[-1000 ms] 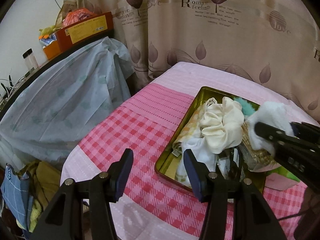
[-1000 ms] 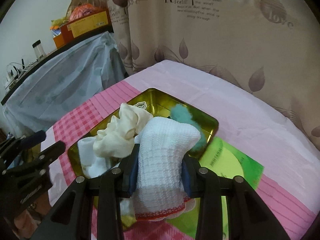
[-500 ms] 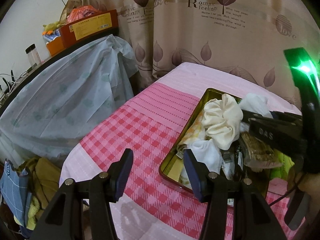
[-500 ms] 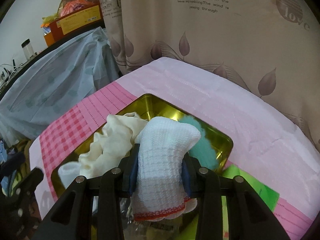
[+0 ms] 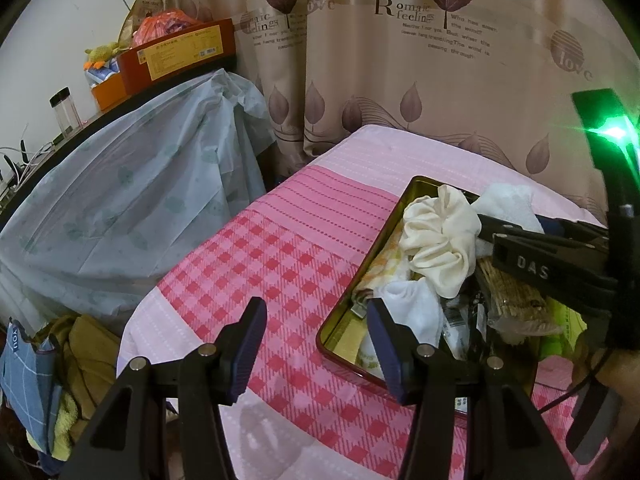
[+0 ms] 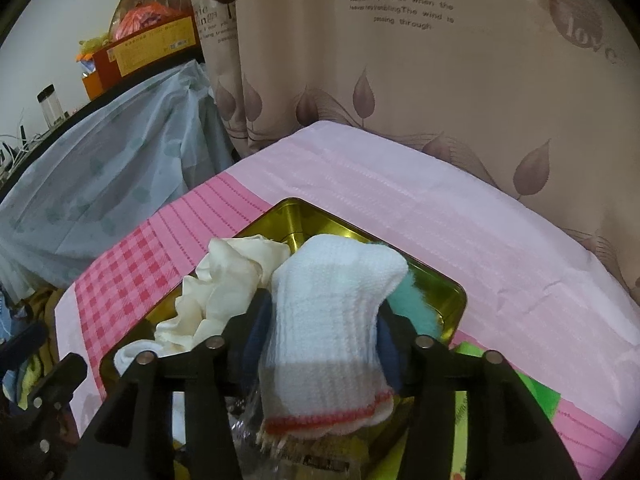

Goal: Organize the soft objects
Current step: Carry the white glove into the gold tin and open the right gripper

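While the right gripper [image 6: 320, 336] is pinching a white knit glove [image 6: 332, 320] above the gold tin [image 6: 452, 292], the left gripper [image 5: 316, 344] is hovering spread and empty beside it, so sorting looks mid-way, with a cream scrunchie [image 5: 440, 236] and white sock [image 5: 416, 308] left inside.

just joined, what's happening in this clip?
A person with two handheld grippers is sorting soft items in a gold tin on a pink tablecloth. The right gripper is shut on a white knit glove, held over the tin above a cream scrunchie and a teal fluffy piece. The left gripper is open and holds nothing, at the tin's near corner.
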Action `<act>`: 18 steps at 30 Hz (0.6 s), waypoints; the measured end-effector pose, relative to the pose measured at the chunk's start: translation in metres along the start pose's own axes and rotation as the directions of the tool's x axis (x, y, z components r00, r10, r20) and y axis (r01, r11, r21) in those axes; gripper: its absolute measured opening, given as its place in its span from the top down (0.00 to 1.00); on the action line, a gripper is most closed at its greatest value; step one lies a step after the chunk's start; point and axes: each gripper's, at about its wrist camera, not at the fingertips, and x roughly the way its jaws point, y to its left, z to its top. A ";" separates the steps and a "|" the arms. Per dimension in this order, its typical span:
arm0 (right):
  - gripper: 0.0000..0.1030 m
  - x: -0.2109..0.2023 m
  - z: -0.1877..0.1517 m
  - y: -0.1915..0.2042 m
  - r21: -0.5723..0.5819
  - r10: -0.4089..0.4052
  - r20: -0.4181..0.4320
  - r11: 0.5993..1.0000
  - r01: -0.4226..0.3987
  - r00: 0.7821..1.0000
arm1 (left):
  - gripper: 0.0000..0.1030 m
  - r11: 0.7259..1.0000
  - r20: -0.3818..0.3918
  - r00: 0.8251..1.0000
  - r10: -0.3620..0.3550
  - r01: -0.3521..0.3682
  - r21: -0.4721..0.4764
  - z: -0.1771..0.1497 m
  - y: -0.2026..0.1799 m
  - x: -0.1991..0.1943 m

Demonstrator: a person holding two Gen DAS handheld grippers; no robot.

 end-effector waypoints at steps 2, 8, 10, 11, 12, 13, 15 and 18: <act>0.40 -0.006 -0.001 0.001 -0.003 -0.008 0.015 1.000 0.008 1.000 | 0.48 1.000 0.003 1.000 -0.003 0.003 -0.002 0.000 0.000 0.000; 0.21 -0.038 -0.008 0.003 -0.005 -0.026 0.071 1.000 0.026 0.997 | 0.48 1.000 0.017 1.000 -0.010 0.010 -0.005 -0.001 -0.001 -0.004; 0.17 -0.050 -0.013 0.003 -0.008 -0.039 0.087 0.999 0.040 0.995 | 0.48 1.000 0.022 1.000 -0.012 0.012 -0.007 -0.001 -0.001 -0.006; 0.15 -0.057 -0.017 0.003 -0.014 -0.048 0.095 0.999 0.050 0.994 | 0.48 1.000 0.024 1.000 -0.013 0.013 -0.006 -0.001 -0.001 -0.007; 0.14 -0.063 -0.021 0.003 -0.018 -0.059 0.102 0.998 0.061 0.993 | 0.48 1.000 0.024 1.000 -0.014 0.015 -0.003 -0.001 -0.002 -0.008; 0.13 -0.070 -0.025 0.002 -0.019 -0.066 0.107 0.998 0.068 0.992 | 0.48 1.000 0.026 1.000 -0.014 0.014 -0.001 -0.001 -0.003 -0.009; 0.12 -0.078 -0.034 0.002 -0.016 -0.073 0.106 0.997 0.075 0.992 | 0.48 1.000 0.029 0.999 -0.018 0.017 0.005 -0.001 -0.005 -0.010; 0.06 -0.092 -0.053 0.000 0.006 -0.099 0.092 0.995 0.099 0.991 | 0.48 1.000 0.037 0.999 -0.020 0.020 0.015 -0.002 -0.008 -0.014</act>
